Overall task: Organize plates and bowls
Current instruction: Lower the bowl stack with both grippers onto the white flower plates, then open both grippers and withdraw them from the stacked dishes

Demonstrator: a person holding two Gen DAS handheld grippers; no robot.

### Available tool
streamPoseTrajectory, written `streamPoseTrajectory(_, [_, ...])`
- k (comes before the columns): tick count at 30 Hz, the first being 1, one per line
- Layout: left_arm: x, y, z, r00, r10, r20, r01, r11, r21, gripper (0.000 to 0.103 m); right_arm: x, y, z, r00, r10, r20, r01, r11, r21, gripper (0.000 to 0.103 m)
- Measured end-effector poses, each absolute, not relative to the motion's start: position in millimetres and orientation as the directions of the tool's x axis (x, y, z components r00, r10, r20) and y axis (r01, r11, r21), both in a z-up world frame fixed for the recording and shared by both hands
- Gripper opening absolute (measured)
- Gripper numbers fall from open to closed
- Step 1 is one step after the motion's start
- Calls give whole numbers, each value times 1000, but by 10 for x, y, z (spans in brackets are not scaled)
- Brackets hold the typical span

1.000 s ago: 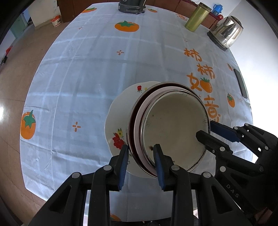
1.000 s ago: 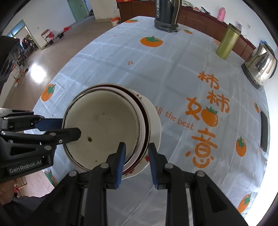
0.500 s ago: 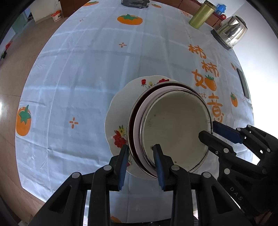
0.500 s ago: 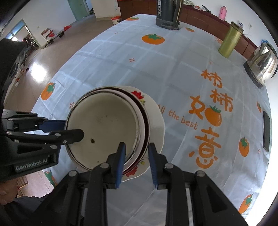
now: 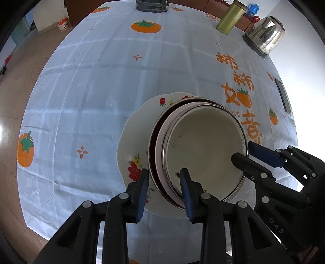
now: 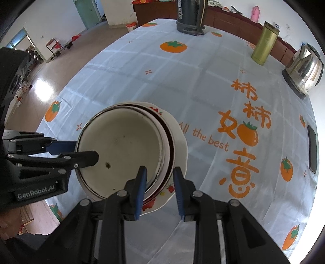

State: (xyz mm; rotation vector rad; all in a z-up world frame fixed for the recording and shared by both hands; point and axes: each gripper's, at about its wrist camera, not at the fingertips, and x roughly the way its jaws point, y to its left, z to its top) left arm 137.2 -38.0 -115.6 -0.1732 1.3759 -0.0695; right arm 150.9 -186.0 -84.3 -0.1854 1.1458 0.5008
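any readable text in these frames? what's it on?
"All the best": tablecloth, orange print.
"柿柿如意": tablecloth, large orange characters.
"GenRobot.AI": left tool body, seen in the right wrist view.
"DAS": right tool body, seen in the left wrist view.
Bucket on the floor: print too blurred.

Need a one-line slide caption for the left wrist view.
Both grippers, left and right, clamp the stacked bowls above a floral plate.

A pale blue tablecloth (image 6: 182, 85) printed with orange persimmons and lettering spreads out ahead of the grippers. Far ahead at the table's back edge stands a dark thermos jug (image 6: 190, 17). Ahead and to the right are an olive-gold tumbler (image 6: 264, 43) and, further right, a steel kettle (image 6: 303, 68). A dark phone (image 6: 312, 149) lies flat at the right edge.
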Motion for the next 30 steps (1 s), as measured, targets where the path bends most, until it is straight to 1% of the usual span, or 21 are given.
streamPoseTrajectory(4, [1373, -376, -1152, 199, -152, -968, -56, 985, -166, 35, 1508, -1864, -846, 323, 294, -900, -468, 876, 118, 29])
streamPoseTrajectory(7, [1347, -394, -1086, 219, -118, -969, -48, 990, -131, 36, 1492, -1866, -846, 330, 298, -896, -470, 875, 118, 30])
streamPoseTrajectory(9, [1321, -401, -1016, 243, -102, -965, -42, 992, -115, 37, 1471, -1876, -826, 340, 311, -888, -472, 873, 125, 42])
streamPoseTrajectory(10, [1308, -399, -978, 256, -94, -962, -41, 993, -108, 37, 1448, -1887, -791, 356, 315, -880, -469, 875, 123, 51])
streamPoseTrajectory(11, [1293, -399, -935, 270, -87, -959, -38, 994, -100, 37, 1418, -1896, -745, 379, 311, -871, -467, 877, 111, 56])
streamPoseTrajectory(17, [1147, -454, -552, 415, -33, -909, -7, 999, -40, 38, 1249, -2022, -397, 513, 322, -795, -444, 893, 75, 65])
streamPoseTrajectory(21, [1038, -527, -249, 539, 17, -842, 6, 1000, 24, 38, 1116, -2143, -102, 633, 317, -706, -405, 913, 46, 71])
streamPoseTrajectory(23, [1003, -560, -141, 589, 46, -807, 5, 998, 60, 39, 1024, -2205, 51, 701, 304, -645, -379, 925, 23, 77])
streamPoseTrajectory(24, [969, -579, -62, 619, 56, -783, 6, 997, 76, 40, 978, -2234, 122, 731, 296, -614, -367, 930, 12, 78])
streamPoseTrajectory(25, [951, -583, -12, 635, 60, -770, 5, 997, 82, 48, 921, -2271, 205, 765, 287, -577, -351, 937, 2, 82])
streamPoseTrajectory(26, [923, -588, 52, 658, 64, -750, 2, 996, 87, 52, 882, -2304, 263, 785, 283, -551, -341, 940, -2, 85])
streamPoseTrajectory(27, [900, -590, 94, 674, 65, -736, 0, 996, 88, 59, 863, -2329, 318, 799, 280, -532, -333, 943, -2, 85])
streamPoseTrajectory(30, [822, -605, 246, 724, 65, -687, -2, 996, 92, 60, 801, -2376, 439, 828, 276, -489, -317, 949, 0, 86])
